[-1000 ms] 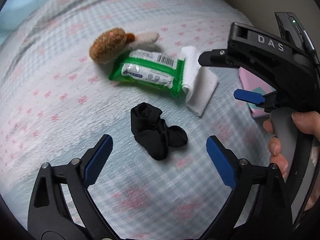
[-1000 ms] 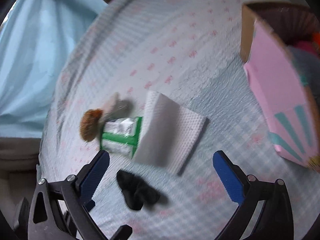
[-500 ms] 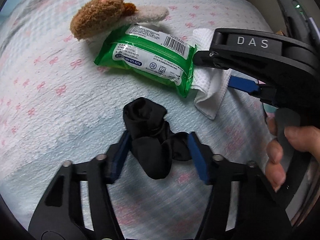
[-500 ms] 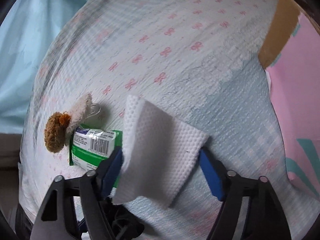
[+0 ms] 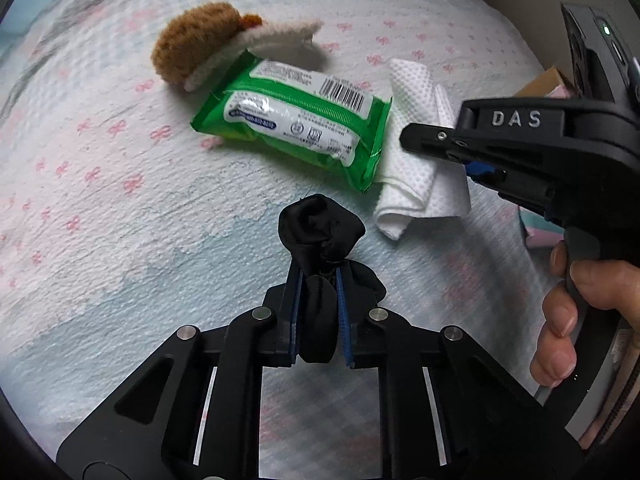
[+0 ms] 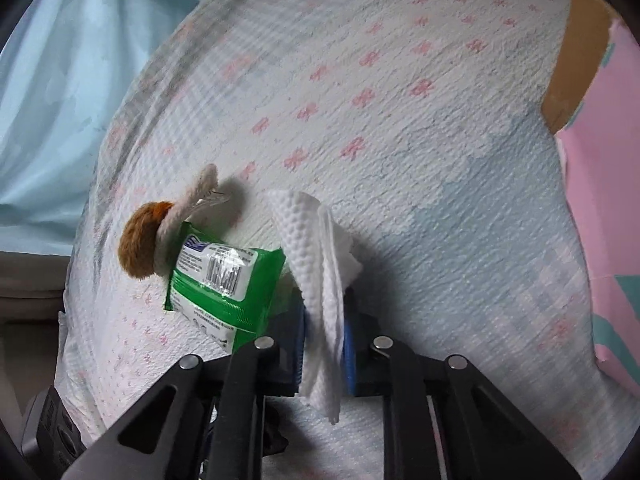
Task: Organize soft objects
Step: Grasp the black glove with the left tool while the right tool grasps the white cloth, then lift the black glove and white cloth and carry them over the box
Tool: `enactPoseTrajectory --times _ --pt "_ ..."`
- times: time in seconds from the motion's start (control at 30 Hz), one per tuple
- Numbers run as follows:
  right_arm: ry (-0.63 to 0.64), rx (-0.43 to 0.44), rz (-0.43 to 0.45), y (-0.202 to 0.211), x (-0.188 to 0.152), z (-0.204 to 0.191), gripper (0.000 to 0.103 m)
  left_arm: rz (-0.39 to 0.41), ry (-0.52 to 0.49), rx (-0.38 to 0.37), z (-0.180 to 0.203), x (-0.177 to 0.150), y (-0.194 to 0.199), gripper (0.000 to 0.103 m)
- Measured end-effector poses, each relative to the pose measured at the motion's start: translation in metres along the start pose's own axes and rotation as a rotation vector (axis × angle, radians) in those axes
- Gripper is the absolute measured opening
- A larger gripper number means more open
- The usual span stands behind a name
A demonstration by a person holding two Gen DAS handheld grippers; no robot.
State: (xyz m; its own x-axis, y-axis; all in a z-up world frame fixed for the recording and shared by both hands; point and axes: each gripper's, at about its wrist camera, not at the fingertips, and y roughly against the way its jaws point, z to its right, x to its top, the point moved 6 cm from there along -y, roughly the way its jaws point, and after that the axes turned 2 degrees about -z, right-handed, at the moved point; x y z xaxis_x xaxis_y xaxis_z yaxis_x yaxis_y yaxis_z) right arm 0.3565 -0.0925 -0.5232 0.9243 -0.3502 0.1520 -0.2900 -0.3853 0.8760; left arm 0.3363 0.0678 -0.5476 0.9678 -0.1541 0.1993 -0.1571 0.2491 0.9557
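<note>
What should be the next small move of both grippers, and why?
Probably lift both a little. The left gripper has just closed on the black sock, the right gripper on the white cloth; both items still lie on the bedspread.

- The left wrist view looks steeply down along the left tool (image 5: pixel 318 312), close over the bedspread (image 5: pixel 100 240).
- The right wrist view also tilts down along the right tool (image 6: pixel 324 340), close over the bedspread, with a pink box (image 6: pixel 608 208) at its right edge.
- Both views share the wipes pack (image 5: pixel 296 120), the brown plush toy (image 5: pixel 196 46) and the white cloth (image 5: pixel 416 168).
</note>
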Motion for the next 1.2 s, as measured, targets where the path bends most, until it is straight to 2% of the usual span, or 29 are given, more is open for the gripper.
enactPoseTrajectory --times 0.27,0.5,0.77,0.97,1.2 --pt "0.032 0.028 0.067 0.043 -0.001 -0.012 0.014 0.078 0.015 0.003 0.001 -0.003 0.052 0.013" --pt "0.084 0.061 0.138 0.108 -0.011 -0.028 0.014 0.165 0.021 0.020 0.012 -0.009 0.112 0.013" --pt "0.142 0.100 0.218 0.198 -0.042 -0.045 0.014 0.270 0.019 0.024 0.034 -0.024 0.195 0.013" --pt "0.173 0.089 0.281 0.266 -0.056 -0.043 0.014 0.349 0.004 0.008 0.067 -0.025 0.251 0.013" --pt "0.187 0.048 0.358 0.336 -0.054 -0.018 0.014 0.417 -0.059 -0.030 0.132 -0.010 0.288 0.013"
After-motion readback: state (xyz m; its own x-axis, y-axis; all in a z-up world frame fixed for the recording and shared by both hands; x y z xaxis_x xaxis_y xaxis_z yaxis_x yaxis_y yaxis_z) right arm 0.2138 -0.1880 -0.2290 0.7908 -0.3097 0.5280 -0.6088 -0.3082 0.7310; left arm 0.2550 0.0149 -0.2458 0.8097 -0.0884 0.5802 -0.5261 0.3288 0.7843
